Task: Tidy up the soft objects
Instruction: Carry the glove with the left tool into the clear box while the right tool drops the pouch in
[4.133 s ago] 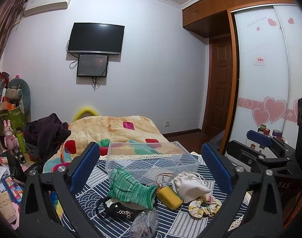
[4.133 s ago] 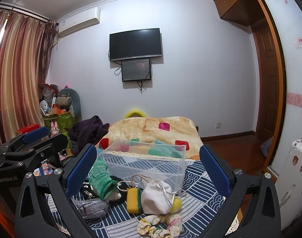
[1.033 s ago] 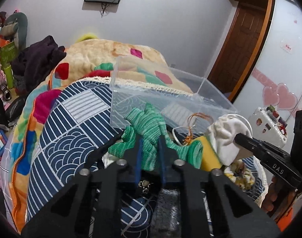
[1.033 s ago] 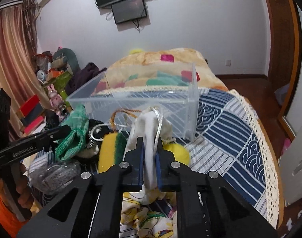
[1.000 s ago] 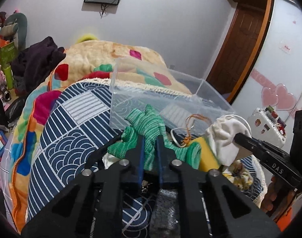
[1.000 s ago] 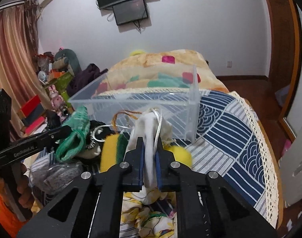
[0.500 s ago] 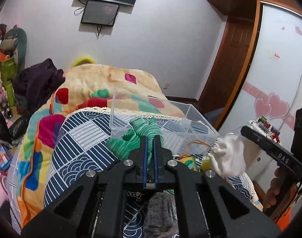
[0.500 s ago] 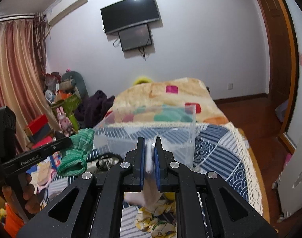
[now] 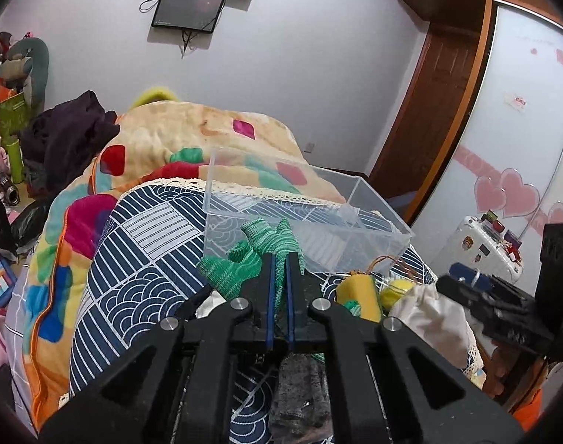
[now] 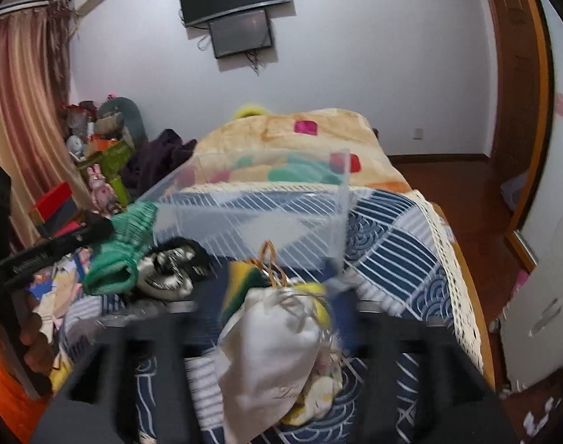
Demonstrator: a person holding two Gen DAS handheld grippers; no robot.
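Note:
My left gripper (image 9: 277,259) is shut on a green knitted glove (image 9: 244,259) and holds it in the air at the near left wall of the clear plastic box (image 9: 355,199); the glove also shows in the right wrist view (image 10: 118,255). In the right wrist view the fingers are blurred and spread wide, and the white drawstring pouch (image 10: 270,347) hangs loose in front of the box (image 10: 266,218). In the left wrist view the right gripper (image 9: 477,288) is by the pouch (image 9: 433,318).
A yellow-green sponge (image 9: 357,296), a yellow ball (image 9: 394,290), a black patterned item (image 10: 170,266), a grey sparkly pouch (image 9: 300,388) and floral cloth (image 10: 322,388) lie on the blue patterned cloth (image 9: 140,251). A bed with a colourful blanket (image 9: 192,140) is behind.
Both grippers lifted their items from the pile. Since half a second ago the right gripper has opened and the white pouch has dropped out of it. The left still holds the glove.

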